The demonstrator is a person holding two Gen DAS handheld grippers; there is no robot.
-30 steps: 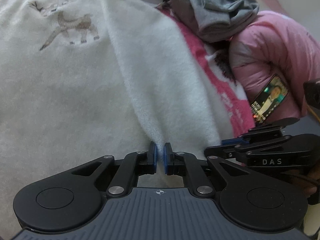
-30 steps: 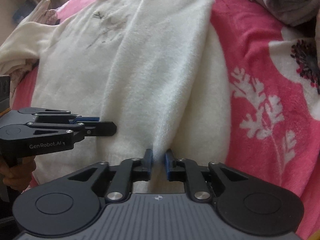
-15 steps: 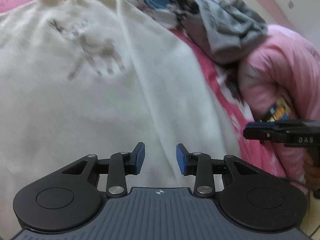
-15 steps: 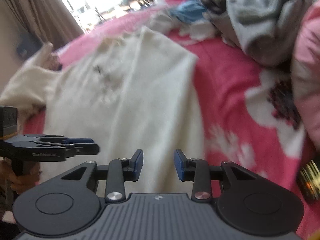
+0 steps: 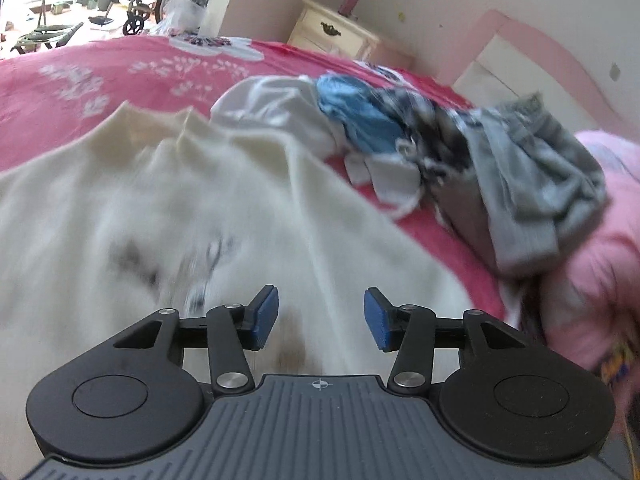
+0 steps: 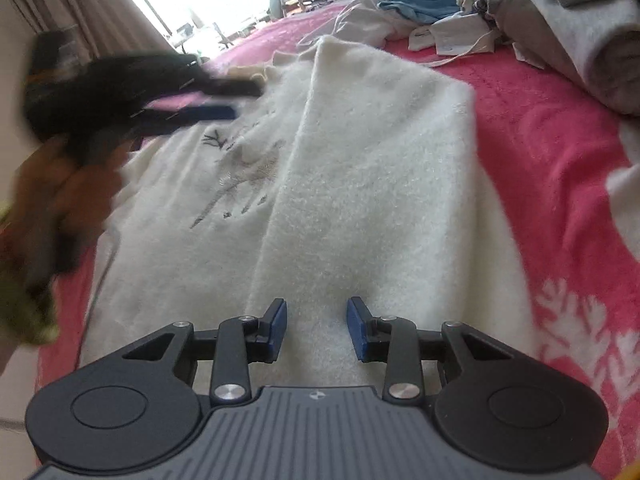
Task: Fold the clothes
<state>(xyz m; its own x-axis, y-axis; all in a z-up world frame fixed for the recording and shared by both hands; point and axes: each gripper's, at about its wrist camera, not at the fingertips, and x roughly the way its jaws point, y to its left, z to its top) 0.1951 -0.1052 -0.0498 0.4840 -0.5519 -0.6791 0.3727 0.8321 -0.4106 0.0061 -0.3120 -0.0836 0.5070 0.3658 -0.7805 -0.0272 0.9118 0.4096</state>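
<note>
Cream sweater (image 6: 360,200) lies flat on the pink bed (image 6: 540,184), its right side and sleeve already folded lengthwise over the body beside the deer print; the other side looks not yet folded in. Left gripper (image 5: 320,320) and right gripper (image 6: 316,330) hover above it, jaws wide, holding nothing. Heap of unfolded clothes (image 5: 460,152) waits toward the headboard.

Sweater (image 6: 360,184) lies on the bed (image 6: 552,152); clothes pile (image 6: 540,12) behind, right.
</note>
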